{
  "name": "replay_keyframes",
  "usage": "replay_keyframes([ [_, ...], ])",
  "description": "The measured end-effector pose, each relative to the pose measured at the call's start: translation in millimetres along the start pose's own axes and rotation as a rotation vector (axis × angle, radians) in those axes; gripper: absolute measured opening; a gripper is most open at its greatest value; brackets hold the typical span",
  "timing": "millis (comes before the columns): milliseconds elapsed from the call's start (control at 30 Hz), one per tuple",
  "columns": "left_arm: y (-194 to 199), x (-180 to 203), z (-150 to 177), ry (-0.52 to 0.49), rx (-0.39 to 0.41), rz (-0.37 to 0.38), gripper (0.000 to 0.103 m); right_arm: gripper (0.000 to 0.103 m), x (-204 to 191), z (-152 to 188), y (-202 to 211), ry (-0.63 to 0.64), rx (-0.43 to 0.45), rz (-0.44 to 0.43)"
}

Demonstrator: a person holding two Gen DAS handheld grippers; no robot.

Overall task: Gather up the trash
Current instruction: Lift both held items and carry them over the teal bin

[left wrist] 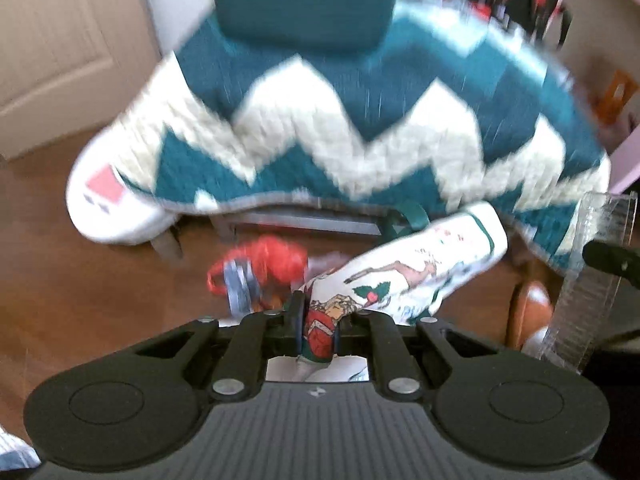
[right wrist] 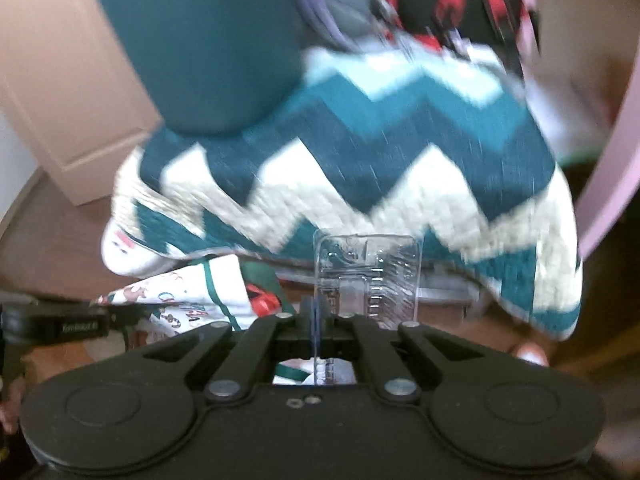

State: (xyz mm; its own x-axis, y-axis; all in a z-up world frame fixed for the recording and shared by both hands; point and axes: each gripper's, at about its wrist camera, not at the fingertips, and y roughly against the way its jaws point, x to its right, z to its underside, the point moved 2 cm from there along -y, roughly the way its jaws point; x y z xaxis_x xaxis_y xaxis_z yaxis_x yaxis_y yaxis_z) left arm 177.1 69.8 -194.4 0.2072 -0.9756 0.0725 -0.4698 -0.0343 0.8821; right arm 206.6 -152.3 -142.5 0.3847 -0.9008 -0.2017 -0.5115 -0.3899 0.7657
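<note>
My left gripper is shut on a white Christmas-print bag with reindeer and holly, which sticks out up and to the right. A red ribbon with a grey tag lies just beyond it. My right gripper is shut on a clear plastic blister pack, held upright. The pack shows at the right edge of the left wrist view. The bag shows at the left of the right wrist view, with the left gripper's body beside it.
A chair draped with a teal-and-white zigzag blanket fills the view ahead, with a teal cushion on it. The wooden floor lies below. A beige door is at left. Pink furniture is at right.
</note>
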Motion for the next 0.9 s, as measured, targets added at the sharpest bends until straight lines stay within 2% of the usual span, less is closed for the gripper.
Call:
replay_keyframes([
  [167, 58.1, -3.2, -31.5, -0.002, 0.142, -0.003, 0.013, 0.001, -27.5, -40.5, 45.0, 0.097, 0.118, -0.043],
  [400, 138.7, -4.7, -93.6, -0.010, 0.318, -0.012, 0.013, 0.001, -63.7, -110.6, 97.9, 0.220, 0.267, -0.083],
  [567, 191.7, -6.1, -142.7, -0.013, 0.420, -0.031, 0.013, 0.001, -85.7, -170.5, 125.5, 0.280, 0.365, -0.089],
  [667, 223.4, -8.0, -178.3, -0.003, 0.454, -0.034, 0.013, 0.001, -98.9, -208.5, 138.8, 0.305, 0.420, -0.082],
  [900, 287.7, 4.5, -252.3, -0.072, 0.603, -0.136, 0.013, 0.001, -121.6, -285.0, 164.0, 0.302, 0.554, -0.088],
])
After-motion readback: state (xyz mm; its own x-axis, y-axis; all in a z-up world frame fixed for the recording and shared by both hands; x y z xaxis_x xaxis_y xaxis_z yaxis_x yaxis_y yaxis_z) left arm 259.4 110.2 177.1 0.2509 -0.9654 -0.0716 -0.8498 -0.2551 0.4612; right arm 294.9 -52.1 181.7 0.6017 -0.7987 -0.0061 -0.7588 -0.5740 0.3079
